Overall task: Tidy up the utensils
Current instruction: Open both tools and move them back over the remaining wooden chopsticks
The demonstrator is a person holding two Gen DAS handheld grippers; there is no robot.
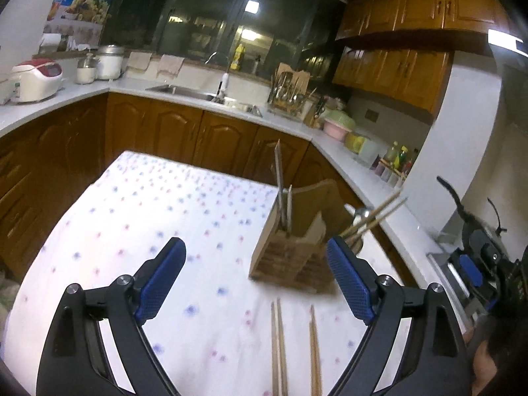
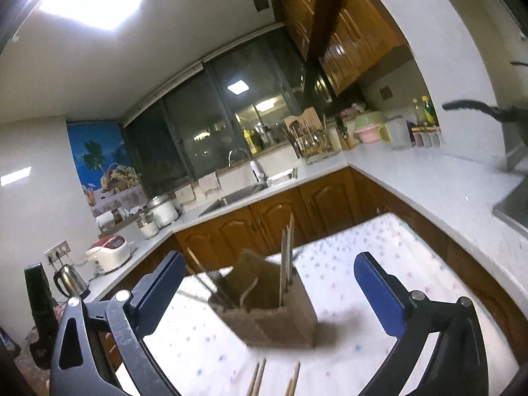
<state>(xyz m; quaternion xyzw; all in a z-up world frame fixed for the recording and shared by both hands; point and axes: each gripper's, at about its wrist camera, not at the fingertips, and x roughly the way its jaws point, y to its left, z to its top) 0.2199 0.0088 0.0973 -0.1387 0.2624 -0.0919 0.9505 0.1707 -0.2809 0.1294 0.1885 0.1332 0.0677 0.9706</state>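
Observation:
A wooden utensil holder [image 1: 290,259] stands on the table with the dotted white cloth [image 1: 138,217]. It holds upright chopsticks [image 1: 282,191] in one slot and leaning chopsticks with a spoon [image 1: 373,217] in another. Several loose wooden chopsticks [image 1: 280,346] lie on the cloth in front of it. My left gripper [image 1: 255,280] is open and empty above the cloth, just before the holder. In the right wrist view the holder [image 2: 270,310] sits between the fingers of my right gripper [image 2: 269,283], which is open and empty. Loose chopsticks [image 2: 259,378] lie near the bottom edge.
The other gripper [image 1: 475,264] shows at the right of the left wrist view. A kitchen counter [image 1: 184,89] with sink, rice cooker [image 1: 34,79], dish rack [image 1: 290,94] and bottles wraps behind the table. A kettle [image 2: 71,279] stands at the left.

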